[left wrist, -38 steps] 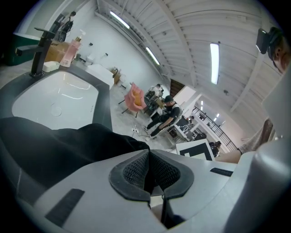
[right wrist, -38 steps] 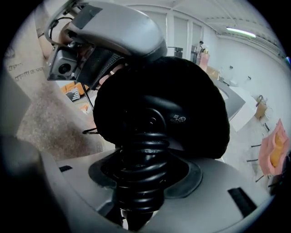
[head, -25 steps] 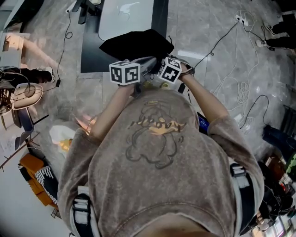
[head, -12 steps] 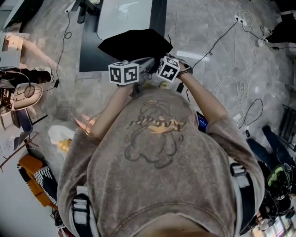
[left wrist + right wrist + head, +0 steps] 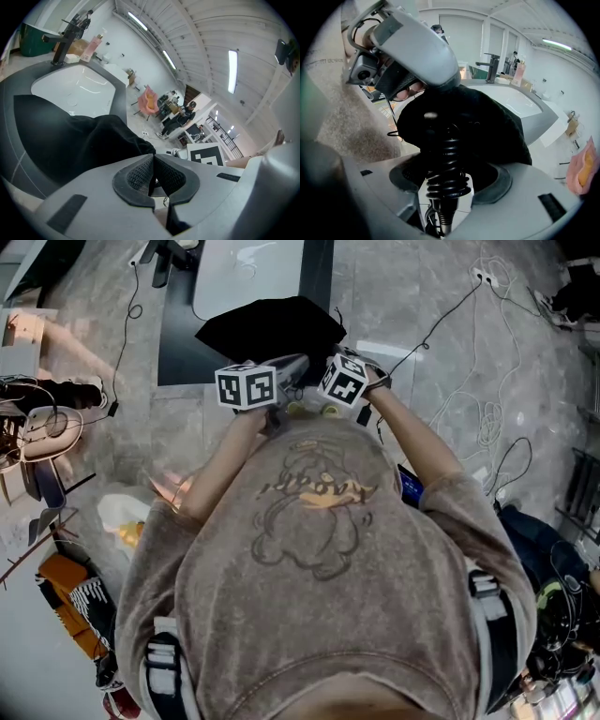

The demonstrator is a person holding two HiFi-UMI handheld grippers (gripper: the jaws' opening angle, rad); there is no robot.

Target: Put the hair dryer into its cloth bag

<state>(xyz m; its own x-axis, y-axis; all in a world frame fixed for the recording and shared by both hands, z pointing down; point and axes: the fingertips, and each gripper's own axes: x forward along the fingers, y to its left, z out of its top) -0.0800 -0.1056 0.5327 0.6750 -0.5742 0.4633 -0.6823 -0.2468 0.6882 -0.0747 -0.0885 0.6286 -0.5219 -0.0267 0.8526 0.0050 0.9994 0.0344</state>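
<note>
Right claw (image 5: 451, 180) first: jaws just been opening, now wide apart, pads off the black ribbed cord sleeve of the hair dryer (image 5: 446, 159) standing between them. Reads as a release: dryer probably let go into the cloth bag (image 5: 487, 126), insertion likely close to done, cord end outside the bag mouth and left to tuck in. Dryer body lost in black cloth just beyond the sleeve; only the coil-like sleeve and a bit of cable below it showing, glossy, stiff-looking. Left claw (image 5: 152, 176) shut tight at the bag's top, thin dark fold pinched between pads, apparently the bag's rim. Under the bag, dark worktop (image 5: 178, 348); behind the bag, white sink basin (image 5: 79, 86).
</note>
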